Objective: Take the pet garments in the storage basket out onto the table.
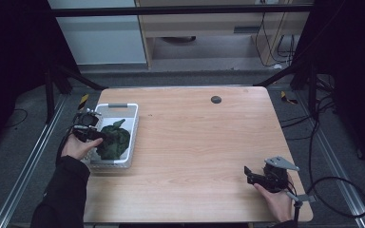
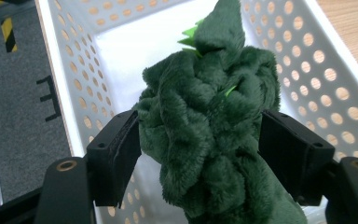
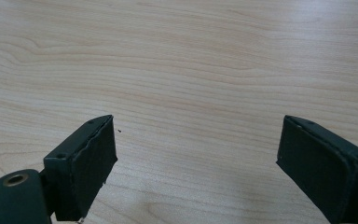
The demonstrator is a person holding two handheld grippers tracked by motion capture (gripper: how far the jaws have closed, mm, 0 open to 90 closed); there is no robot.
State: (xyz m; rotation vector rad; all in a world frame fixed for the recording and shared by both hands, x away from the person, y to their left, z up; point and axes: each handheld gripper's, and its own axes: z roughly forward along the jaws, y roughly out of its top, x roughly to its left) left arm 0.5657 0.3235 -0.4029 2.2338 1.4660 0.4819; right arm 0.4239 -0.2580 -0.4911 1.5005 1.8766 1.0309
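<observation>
A dark green plush toy (image 1: 115,140) with a few bright green bits lies in a white perforated basket (image 1: 118,105) at the table's left side. My left gripper (image 1: 94,135) reaches into the basket from its left rim. In the left gripper view the plush toy (image 2: 209,116) bulges between the two jaws of the left gripper (image 2: 198,142), and both black pads (image 2: 121,149) press into its fur. My right gripper (image 1: 248,174) rests low over the table's front right corner. Its jaws stand wide open over bare wood in the right gripper view (image 3: 196,158).
The wooden table (image 1: 204,137) has a small dark round mark (image 1: 216,99) near its far edge. The basket's holed wall (image 2: 335,93) rises close on both sides of the plush. Grey floor and metal rails lie left of the table.
</observation>
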